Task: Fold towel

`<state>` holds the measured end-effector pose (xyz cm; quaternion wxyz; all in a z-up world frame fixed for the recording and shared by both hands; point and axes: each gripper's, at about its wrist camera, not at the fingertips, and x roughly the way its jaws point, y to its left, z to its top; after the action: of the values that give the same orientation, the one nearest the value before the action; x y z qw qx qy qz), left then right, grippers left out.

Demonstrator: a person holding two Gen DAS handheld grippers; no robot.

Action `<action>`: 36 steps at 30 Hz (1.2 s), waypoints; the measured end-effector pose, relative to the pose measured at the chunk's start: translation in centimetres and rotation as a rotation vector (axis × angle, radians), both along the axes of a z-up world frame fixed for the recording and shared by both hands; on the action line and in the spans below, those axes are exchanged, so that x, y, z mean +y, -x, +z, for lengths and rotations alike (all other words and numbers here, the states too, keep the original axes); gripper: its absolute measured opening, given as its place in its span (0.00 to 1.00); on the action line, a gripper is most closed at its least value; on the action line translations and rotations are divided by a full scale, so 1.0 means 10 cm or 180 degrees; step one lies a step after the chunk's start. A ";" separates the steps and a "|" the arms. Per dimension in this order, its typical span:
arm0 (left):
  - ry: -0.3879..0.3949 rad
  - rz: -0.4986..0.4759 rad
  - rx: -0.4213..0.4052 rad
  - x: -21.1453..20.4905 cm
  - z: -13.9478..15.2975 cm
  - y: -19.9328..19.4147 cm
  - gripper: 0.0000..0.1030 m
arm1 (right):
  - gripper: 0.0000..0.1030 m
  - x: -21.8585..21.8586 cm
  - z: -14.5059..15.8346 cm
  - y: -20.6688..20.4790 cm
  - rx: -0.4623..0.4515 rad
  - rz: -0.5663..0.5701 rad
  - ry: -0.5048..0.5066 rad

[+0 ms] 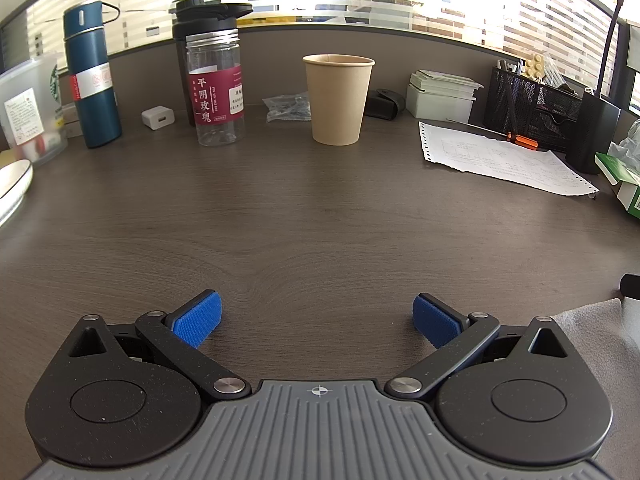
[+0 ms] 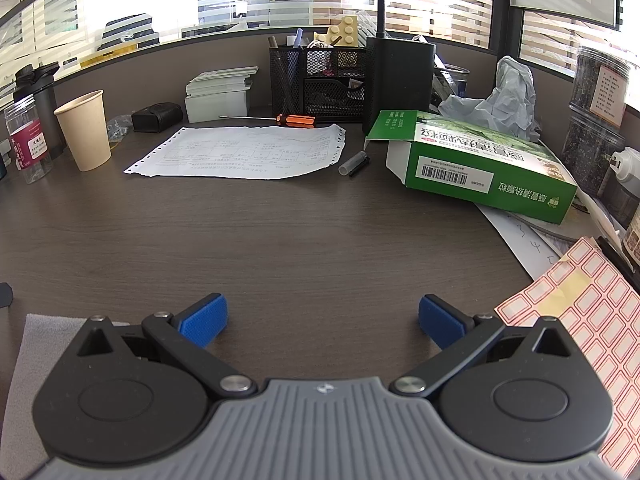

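A grey towel [image 1: 600, 344] lies flat on the dark wooden desk, showing only at the lower right edge of the left wrist view. The same towel [image 2: 36, 356] appears at the lower left of the right wrist view, mostly hidden under the gripper body. My left gripper [image 1: 316, 316] is open, blue pads wide apart, over bare desk to the left of the towel. My right gripper [image 2: 323, 318] is open too, over bare desk to the right of the towel. Neither holds anything.
A paper cup [image 1: 338, 98], clear jar [image 1: 216, 88], blue flask [image 1: 92, 76] and printed sheet [image 1: 500, 160] stand along the back. A green box [image 2: 476, 164], mesh organiser [image 2: 320, 80], screwdriver [image 2: 296, 120] and pink label sheet [image 2: 580, 320] crowd the right.
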<state>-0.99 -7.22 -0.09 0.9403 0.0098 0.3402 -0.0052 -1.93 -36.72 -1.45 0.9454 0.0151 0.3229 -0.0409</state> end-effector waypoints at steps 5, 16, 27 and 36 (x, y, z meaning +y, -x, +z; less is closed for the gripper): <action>-0.0002 0.0001 -0.0001 0.00 0.00 0.00 1.00 | 1.00 0.00 0.00 0.00 0.0000 0.0002 -0.0002; -0.0004 -0.0002 0.0000 -0.01 0.00 0.00 1.00 | 1.00 0.00 0.00 0.00 -0.0001 -0.0039 -0.0003; 0.0000 -0.0003 -0.0001 0.00 0.00 0.00 1.00 | 1.00 0.00 0.00 0.00 0.0000 -0.0040 -0.0002; -0.0002 -0.0001 0.0000 -0.01 0.00 0.00 1.00 | 1.00 0.00 0.00 0.00 0.0000 -0.0042 -0.0003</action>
<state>-0.98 -7.28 -0.11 0.9403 0.0101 0.3402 -0.0051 -1.94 -36.74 -1.44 0.9451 0.0176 0.3228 -0.0470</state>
